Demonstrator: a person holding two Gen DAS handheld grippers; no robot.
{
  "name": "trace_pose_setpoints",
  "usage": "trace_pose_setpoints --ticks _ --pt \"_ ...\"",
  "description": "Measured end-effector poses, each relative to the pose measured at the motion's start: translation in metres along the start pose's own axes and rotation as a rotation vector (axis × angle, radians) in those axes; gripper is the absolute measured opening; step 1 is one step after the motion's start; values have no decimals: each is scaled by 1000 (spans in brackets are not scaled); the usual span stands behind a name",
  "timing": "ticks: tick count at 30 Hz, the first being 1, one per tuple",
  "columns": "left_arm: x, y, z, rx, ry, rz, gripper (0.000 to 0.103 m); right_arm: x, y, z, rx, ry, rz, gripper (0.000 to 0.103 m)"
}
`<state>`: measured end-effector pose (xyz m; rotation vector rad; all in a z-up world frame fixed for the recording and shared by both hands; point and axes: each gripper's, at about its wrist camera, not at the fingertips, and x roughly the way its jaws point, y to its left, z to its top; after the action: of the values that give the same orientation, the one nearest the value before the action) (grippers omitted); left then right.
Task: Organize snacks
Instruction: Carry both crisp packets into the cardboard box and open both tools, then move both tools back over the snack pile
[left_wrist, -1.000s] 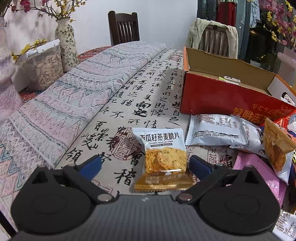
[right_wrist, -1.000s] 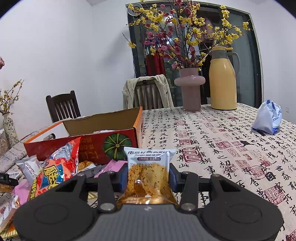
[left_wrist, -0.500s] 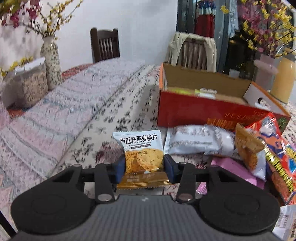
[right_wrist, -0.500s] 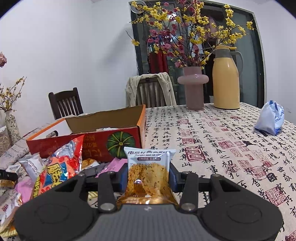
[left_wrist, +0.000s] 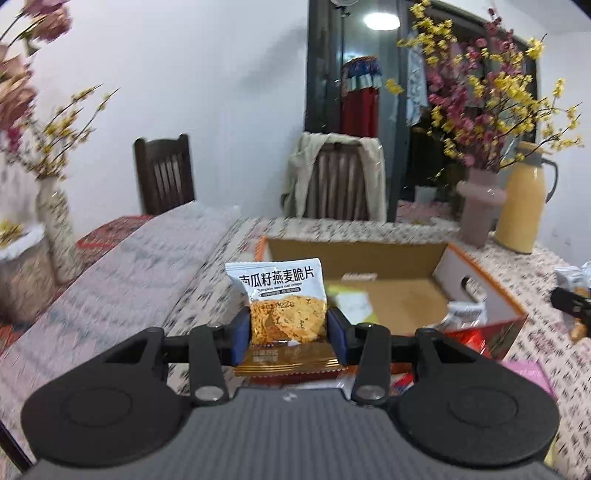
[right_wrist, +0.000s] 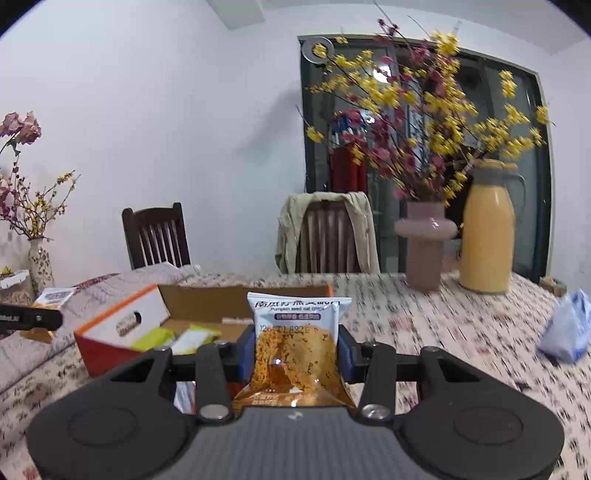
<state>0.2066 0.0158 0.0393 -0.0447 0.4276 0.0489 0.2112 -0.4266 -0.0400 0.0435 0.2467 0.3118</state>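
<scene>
My left gripper (left_wrist: 289, 334) is shut on a white-and-gold oat crisp packet (left_wrist: 284, 306), held upright in the air just in front of the open red cardboard box (left_wrist: 476, 280). My right gripper (right_wrist: 294, 354) is shut on a second oat crisp packet (right_wrist: 295, 339) of the same kind, raised above the table to the right of the box (right_wrist: 122, 325). Green and yellow packets (right_wrist: 173, 338) lie inside the box. The other gripper's tip shows at the right edge of the left wrist view and at the left edge of the right wrist view.
A pink vase (right_wrist: 424, 251) with flowering branches and a yellow flask (right_wrist: 487, 229) stand at the table's far side. A blue-white bag (right_wrist: 567, 332) lies at right. Loose snack bags (left_wrist: 465, 332) sit near the box. Two chairs (right_wrist: 159, 236) stand behind the table, a patterned vase (left_wrist: 59, 229) at left.
My left gripper closed on the oat crisp packet lying on the table and lifted it toward the box. My right gripper rose with its packet, so the box interior now shows.
</scene>
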Motion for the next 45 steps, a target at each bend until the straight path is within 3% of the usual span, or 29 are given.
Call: trace_pose_setpoints --ticks 12,20,26,28,29,30,31,32,33,35,41,45 --pt "62 -23 39 -40 -31 -23 44 70 17 38 5 -18 31 42" --pt "98 -21 28 -41 -13 -3 44 106 11 25 31 -8 42 42" --pt "102 -20 23 -37 16 -5 44 111 15 16 6 43 50 44" --pt "100 -17 22 -62 8 -11 49 110 18 14 -8 52 42 45" --pt "99 -14 22 -76 4 -14 52 109 20 14 -13 47 35 48" --pt "97 -13 23 -87 -3 -17 61 107 20 14 -14 42 34 58" --pt "95 -11 23 -100 -13 -17 79 105 20 15 -10 34 30 65" --pt "92 -9 23 -113 -30 -9 87 103 19 15 -5 25 23 82" --pt "88 -8 23 -125 -53 8 103 101 18 16 3 14 15 96" --pt "81 -6 23 -139 -94 33 103 98 13 16 28 -1 12 103" --pt "74 -7 24 -133 -101 47 103 98 6 17 61 4 8 103" --pt "53 -10 29 -126 -151 31 103 89 8 21 60 -34 15 103"
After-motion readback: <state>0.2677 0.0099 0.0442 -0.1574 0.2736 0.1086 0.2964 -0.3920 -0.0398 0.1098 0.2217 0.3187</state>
